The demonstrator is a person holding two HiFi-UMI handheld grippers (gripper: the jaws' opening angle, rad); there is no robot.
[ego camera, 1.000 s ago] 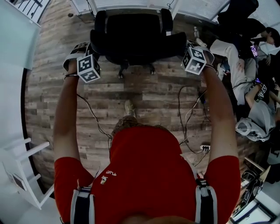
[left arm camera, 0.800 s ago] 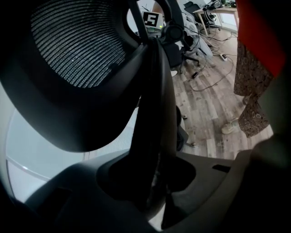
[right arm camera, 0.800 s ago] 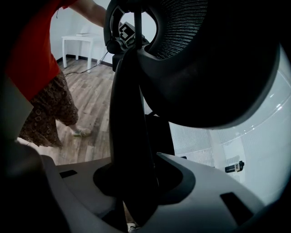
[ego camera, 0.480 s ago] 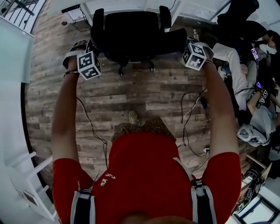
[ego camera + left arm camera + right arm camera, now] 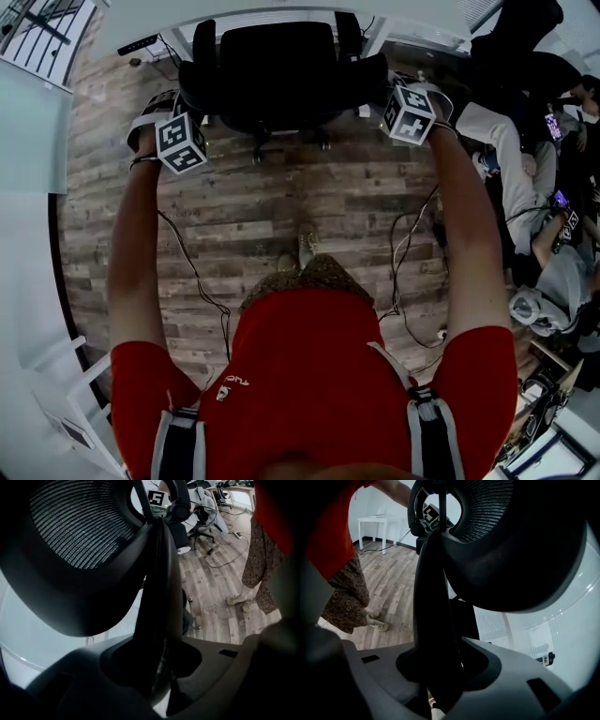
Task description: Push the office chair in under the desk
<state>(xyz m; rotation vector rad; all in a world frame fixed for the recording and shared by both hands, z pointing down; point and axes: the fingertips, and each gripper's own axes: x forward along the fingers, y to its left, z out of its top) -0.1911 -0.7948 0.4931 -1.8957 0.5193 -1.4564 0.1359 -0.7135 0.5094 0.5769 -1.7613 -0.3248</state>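
Black chair [image 5: 281, 66], front at the desk [image 5: 412, 14] edge, is clamped by its back's two rims in our left gripper [image 5: 159, 667] and right gripper [image 5: 440, 667], so we should push evenly, straight.

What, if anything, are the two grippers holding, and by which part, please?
Both hold the office chair: the left gripper clamps the left edge of its backrest, the right gripper the right edge.
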